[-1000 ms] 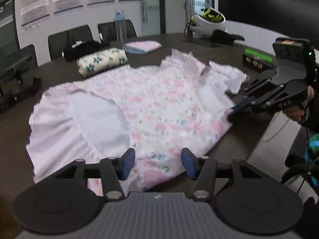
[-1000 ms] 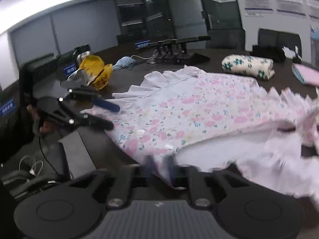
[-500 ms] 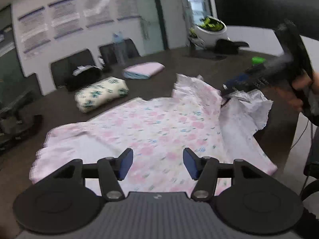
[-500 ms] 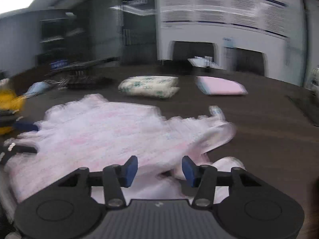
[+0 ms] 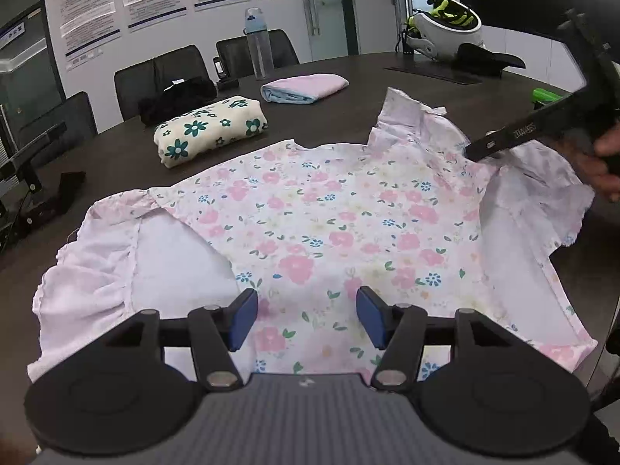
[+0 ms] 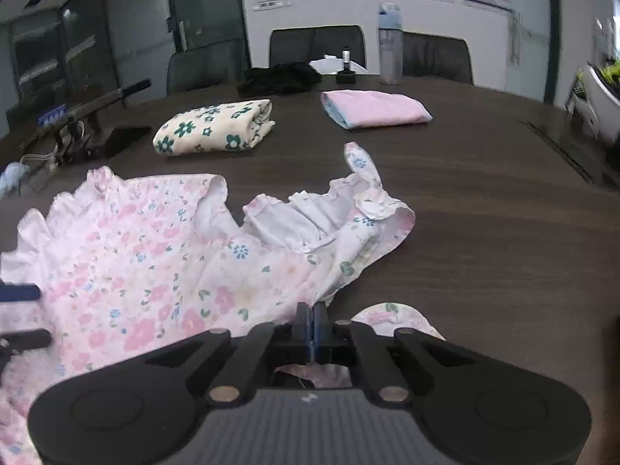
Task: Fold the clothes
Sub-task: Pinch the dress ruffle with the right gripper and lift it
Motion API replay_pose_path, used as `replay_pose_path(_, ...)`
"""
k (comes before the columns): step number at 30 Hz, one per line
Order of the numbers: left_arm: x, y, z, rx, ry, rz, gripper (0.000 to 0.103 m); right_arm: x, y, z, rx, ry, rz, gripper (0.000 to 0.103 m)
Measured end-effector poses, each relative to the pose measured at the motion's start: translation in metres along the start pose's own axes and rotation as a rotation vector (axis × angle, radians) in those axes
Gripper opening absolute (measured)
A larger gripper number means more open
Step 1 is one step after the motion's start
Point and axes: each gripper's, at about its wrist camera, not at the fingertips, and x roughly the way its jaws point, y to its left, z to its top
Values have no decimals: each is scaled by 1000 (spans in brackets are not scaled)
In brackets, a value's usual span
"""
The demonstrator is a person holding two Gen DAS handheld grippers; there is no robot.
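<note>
A pink floral dress point(image 5: 329, 224) lies spread on the dark table, its white lining showing at both side folds. It also shows in the right wrist view point(image 6: 162, 263). My left gripper point(image 5: 306, 319) is open and empty, hovering over the dress's near edge. My right gripper point(image 6: 310, 321) is shut on the dress's cloth near a ruffled sleeve point(image 6: 348, 209). In the left wrist view the right gripper point(image 5: 476, 151) pinches the dress at its far right shoulder.
A folded cream floral garment point(image 5: 209, 130) and a folded pink garment point(image 5: 306, 87) lie further back on the table point(image 6: 484, 201). A water bottle point(image 5: 257, 44), black cloth, chairs and a white helmet point(image 5: 445, 29) stand behind.
My right gripper was shut on the dress edge, opened while swinging to the far right shoulder, and has now shut on the cloth there. My left gripper stayed open.
</note>
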Motion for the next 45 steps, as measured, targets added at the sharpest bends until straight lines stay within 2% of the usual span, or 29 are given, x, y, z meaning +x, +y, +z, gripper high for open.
replay_pose_path(3,-17,4,-4,38,18,4,60,-18,-3,3,11,-27,-9,1)
replay_pose_path(6,-43,22,12,105,-7,31,62,-37,-5,8,-1,-60,-16,16)
replay_pose_path(8,-52,32,34,144,-39,78,68,-49,-7,10,-9,-82,-20,37)
replay_pose_path(9,-47,36,50,166,-58,95,74,-52,-8,16,-25,-99,-23,43)
replay_pose_path(10,-36,37,64,183,-62,91,76,-43,-8,31,-76,-131,-26,55)
replay_pose_path(11,-18,38,79,191,-53,81,76,-34,-8,47,-125,-150,-26,63)
replay_pose_path(14,44,46,100,158,31,118,76,28,-15,93,-188,-35,14,58)
replay_pose_path(16,86,54,110,124,93,152,68,67,-22,110,-157,75,19,56)
replay_pose_path(18,101,70,107,15,102,153,68,90,-23,113,-162,132,-6,49)
replay_pose_path(19,106,77,105,-35,104,139,68,96,-24,112,-152,142,-15,24)
replay_pose_path(20,110,83,102,-80,106,126,68,101,-26,111,-142,152,-24,4)
replay_pose_path(23,116,81,91,-86,111,136,68,101,-35,106,-76,116,-78,1)
replay_pose_path(26,116,78,85,-116,114,165,68,92,-51,100,35,57,-214,1)
replay_pose_path(29,115,77,85,-164,116,195,68,93,-56,93,68,33,-309,2)
replay_pose_path(30,115,75,85,-165,110,209,68,93,-58,92,81,31,-326,4)
replay_pose_path(32,112,71,85,-144,101,226,69,84,-59,91,94,25,-337,17)
replay_pose_path(33,109,69,85,-129,95,226,69,71,-56,90,86,8,-323,18)
replay_pose_path(34,99,64,84,-110,82,201,69,57,-53,89,71,-15,-300,19)
replay_pose_path(35,89,60,84,-91,69,177,69,39,-48,84,37,-43,-236,31)
replay_pose_path(37,64,46,80,-40,36,91,75,11,-38,70,-43,-57,-37,48)
replay_pose_path(39,37,29,76,18,1,-20,77,-11,-29,50,-124,-53,128,49)
replay_pose_path(43,10,-22,68,138,-24,-213,79,-31,-4,10,-334,-86,208,49)
replay_pose_path(45,8,-51,72,198,-34,-268,79,-31,13,-4,-479,-122,212,47)
